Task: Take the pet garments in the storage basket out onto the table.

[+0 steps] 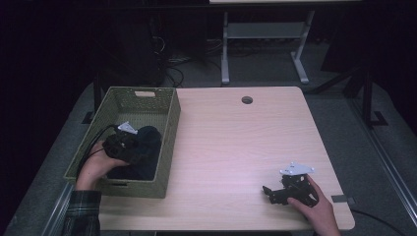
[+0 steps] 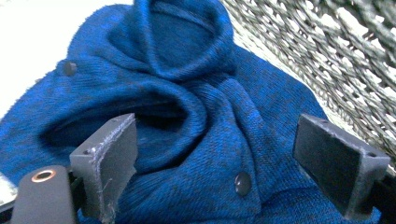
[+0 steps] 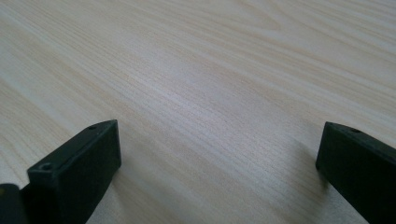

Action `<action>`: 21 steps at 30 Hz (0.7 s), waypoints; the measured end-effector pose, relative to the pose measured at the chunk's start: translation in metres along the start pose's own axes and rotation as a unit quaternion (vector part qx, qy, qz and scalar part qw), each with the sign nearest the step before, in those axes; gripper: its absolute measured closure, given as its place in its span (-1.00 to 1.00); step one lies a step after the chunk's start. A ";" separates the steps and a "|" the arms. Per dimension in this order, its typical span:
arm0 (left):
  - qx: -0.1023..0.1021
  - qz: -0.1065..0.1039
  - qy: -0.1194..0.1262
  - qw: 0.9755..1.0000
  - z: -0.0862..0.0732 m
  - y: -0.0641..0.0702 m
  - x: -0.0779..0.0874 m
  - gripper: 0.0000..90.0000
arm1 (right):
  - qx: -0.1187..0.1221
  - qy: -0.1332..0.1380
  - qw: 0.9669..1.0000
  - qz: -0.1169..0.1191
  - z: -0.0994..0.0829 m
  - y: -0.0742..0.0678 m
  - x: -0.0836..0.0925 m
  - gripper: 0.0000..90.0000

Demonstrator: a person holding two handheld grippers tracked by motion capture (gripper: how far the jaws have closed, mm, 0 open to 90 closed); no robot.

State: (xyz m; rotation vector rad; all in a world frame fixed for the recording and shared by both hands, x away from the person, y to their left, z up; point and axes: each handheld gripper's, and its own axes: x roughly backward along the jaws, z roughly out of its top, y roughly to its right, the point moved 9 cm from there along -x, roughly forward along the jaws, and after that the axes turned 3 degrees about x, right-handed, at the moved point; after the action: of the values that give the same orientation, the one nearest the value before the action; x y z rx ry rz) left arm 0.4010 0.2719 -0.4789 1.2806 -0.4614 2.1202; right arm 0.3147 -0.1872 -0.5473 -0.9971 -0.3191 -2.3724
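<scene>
High view. Your left gripper is down inside the woven basket at the table's left edge, over a dark knitted garment bunched on the basket floor. Your right gripper rests near the front right corner of the table, well apart from the basket, with nothing in it.

Left gripper view. Jaws spread wide, straddling the blue knit but not closed on it; a raised fold lies between them, a button close to the near edge, and the basket wall just beside the right jaw. Aim to sink both jaws around that thick fold, clear of the button, and keep off the weave so you don't snag it. Close fully before you lift; loose knit will likely slip from a shallow pinch.

Right gripper view. Jaws wide apart over bare wood, holding nothing. Keep it ready to take the cloth once it clears the rim.
</scene>
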 end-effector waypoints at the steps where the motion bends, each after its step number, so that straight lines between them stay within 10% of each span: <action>1: -0.005 0.002 -0.010 1.000 -0.002 0.000 -0.002 -0.69 | 0.000 0.000 1.000 0.000 0.000 0.000 0.000 -1.00; 21: -0.006 -0.023 -0.073 0.997 -0.018 0.002 -0.030 -0.47 | 0.001 0.000 1.000 0.000 0.000 0.000 0.000 -1.00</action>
State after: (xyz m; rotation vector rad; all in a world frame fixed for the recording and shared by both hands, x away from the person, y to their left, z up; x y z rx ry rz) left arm 0.3979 0.2710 -0.5138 1.4316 -0.4997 1.9914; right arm 0.3147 -0.1872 -0.5474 -0.9962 -0.3210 -2.3718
